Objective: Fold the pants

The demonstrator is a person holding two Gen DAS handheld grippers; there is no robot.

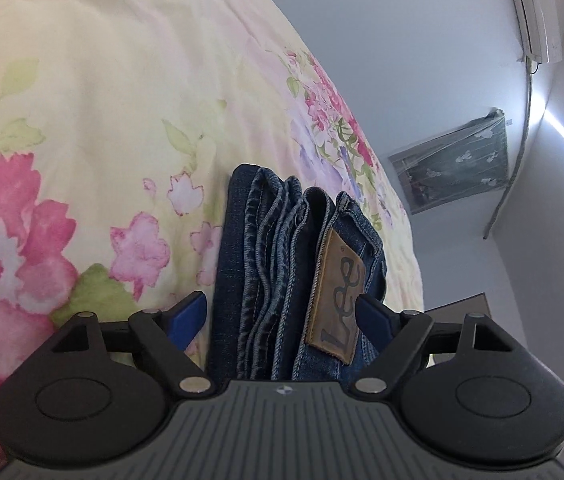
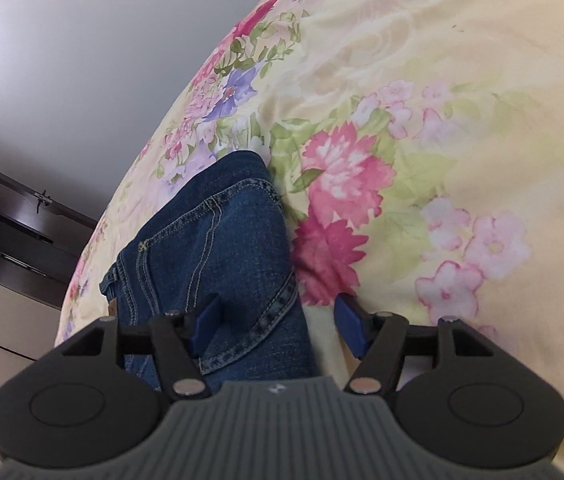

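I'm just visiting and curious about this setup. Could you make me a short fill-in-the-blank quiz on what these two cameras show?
1. The folded jeans lie on a bedspread printed with ____.
2. The brown patch on the jeans reads ____.
3. The pads on the left gripper are coloured ____.
4. The right gripper's jaws stand ____.

Missing words: flowers; Lee; blue; open

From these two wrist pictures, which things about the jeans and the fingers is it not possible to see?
- Left wrist view: the near end of the folded jeans is hidden under the left gripper body.
- Right wrist view: the jeans' near part is covered by the right gripper; their leather patch barely shows.
- Both views: whether the fold is neat overall cannot be told.
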